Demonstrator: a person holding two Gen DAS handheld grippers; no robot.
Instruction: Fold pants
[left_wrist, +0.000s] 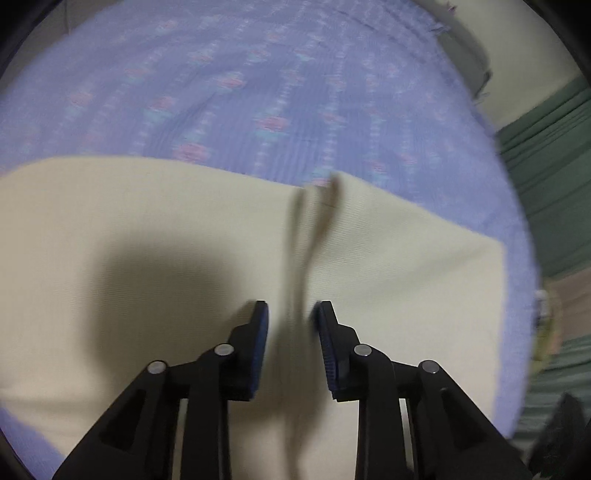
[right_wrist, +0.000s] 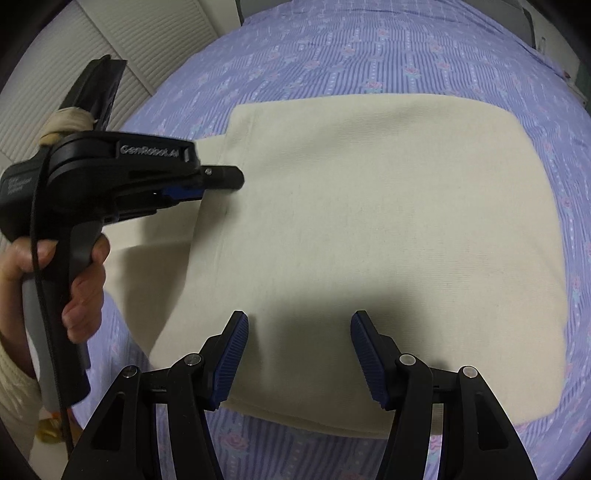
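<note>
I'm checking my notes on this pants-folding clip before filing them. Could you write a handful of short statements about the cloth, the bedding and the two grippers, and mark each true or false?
1. The cream woven pants lie folded on a purple striped bedsheet with pink flowers. True.
2. The right gripper is clamped on the pants. False: its blue pads stand apart above the cloth with nothing between them.
3. The left gripper has a visible gap between its pads. True.
4. A bare hand holds the left gripper's handle. True.
5. The pants are dark blue denim. False: they are plain cream.
</note>
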